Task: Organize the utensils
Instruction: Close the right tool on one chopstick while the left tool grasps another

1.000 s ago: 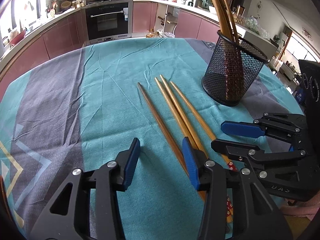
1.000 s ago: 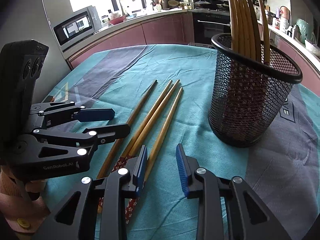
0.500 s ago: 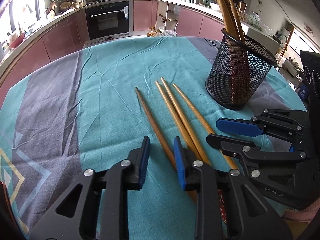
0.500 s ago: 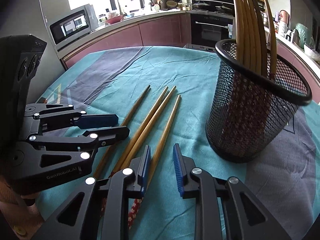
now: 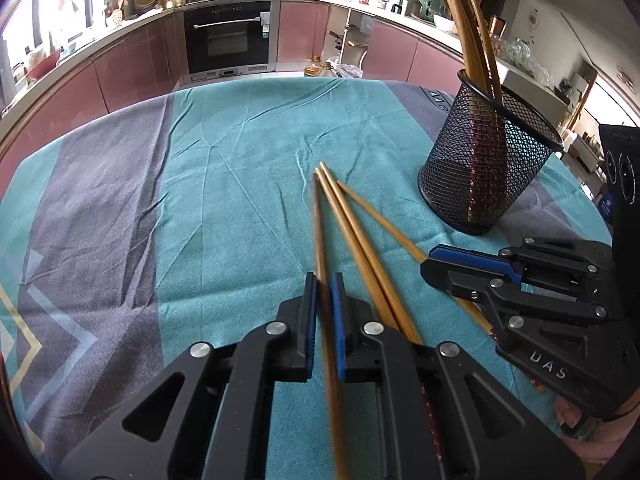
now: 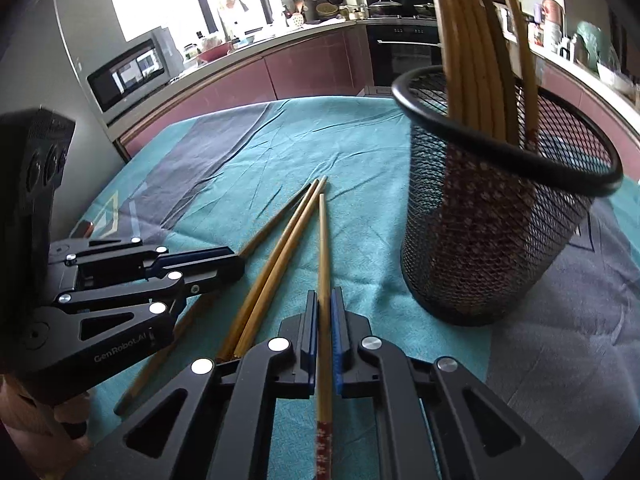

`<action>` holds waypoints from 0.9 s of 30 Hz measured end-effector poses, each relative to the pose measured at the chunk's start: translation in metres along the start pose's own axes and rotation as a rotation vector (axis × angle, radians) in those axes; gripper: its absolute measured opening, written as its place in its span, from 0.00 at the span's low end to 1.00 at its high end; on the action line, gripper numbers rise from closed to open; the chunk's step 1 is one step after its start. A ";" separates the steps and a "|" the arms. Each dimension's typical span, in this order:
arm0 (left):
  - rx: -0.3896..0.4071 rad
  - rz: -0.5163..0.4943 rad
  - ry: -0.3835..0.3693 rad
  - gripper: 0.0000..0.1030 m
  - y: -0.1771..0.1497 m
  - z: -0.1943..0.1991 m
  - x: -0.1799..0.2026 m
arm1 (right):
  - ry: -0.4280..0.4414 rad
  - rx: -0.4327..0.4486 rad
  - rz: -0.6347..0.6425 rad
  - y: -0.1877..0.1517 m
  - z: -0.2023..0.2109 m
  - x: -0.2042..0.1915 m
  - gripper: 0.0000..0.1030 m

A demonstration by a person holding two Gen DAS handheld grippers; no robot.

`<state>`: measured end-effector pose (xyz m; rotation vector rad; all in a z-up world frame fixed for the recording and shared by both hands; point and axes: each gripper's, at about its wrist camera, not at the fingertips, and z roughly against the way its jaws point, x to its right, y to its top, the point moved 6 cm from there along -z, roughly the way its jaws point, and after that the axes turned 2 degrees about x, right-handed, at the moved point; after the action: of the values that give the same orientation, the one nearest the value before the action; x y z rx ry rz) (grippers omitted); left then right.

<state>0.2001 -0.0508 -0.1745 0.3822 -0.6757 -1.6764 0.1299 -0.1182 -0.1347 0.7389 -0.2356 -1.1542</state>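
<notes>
Left wrist view: left gripper [image 5: 324, 280] jaws pinch one chopstick [image 5: 319, 216]; right gripper [image 6: 325, 300] jaws pinch another chopstick [image 6: 323, 248].

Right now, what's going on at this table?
A person is sorting chopsticks into the black mesh holder, one set of handheld tongs per hand. The left tongs are shut on the leftmost chopstick; the right tongs are shut on the rightmost chopstick. Two more chopsticks lie between them on the teal tablecloth. Several chopsticks already stand in the holder.
</notes>
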 end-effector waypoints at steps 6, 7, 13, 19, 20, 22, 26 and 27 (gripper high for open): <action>0.011 0.019 -0.008 0.07 -0.001 0.005 -0.001 | 0.006 0.016 -0.029 -0.001 0.008 0.006 0.05; 0.014 0.021 -0.009 0.07 -0.002 0.006 -0.002 | 0.008 0.018 -0.030 -0.001 0.008 0.005 0.05; 0.037 0.020 -0.029 0.07 -0.001 0.019 0.001 | 0.034 0.040 -0.027 0.001 0.019 0.002 0.05; 0.077 0.009 -0.064 0.07 0.003 0.041 0.006 | 0.070 0.081 -0.014 0.005 0.040 0.000 0.05; 0.083 0.009 -0.073 0.07 0.004 0.045 0.006 | 0.076 0.090 -0.014 0.006 0.044 -0.001 0.05; 0.100 0.004 -0.099 0.07 0.007 0.054 0.009 | 0.090 0.108 -0.014 0.008 0.052 -0.002 0.05; 0.128 -0.007 -0.139 0.07 0.012 0.072 0.015 | 0.104 0.140 -0.017 0.012 0.066 -0.001 0.05; 0.135 -0.009 -0.149 0.07 0.013 0.076 0.016 | 0.106 0.146 -0.017 0.013 0.068 -0.001 0.05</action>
<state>0.1617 -0.0508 -0.1056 0.3585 -0.9011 -1.6841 0.1030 -0.1425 -0.0752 0.9302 -0.2261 -1.1188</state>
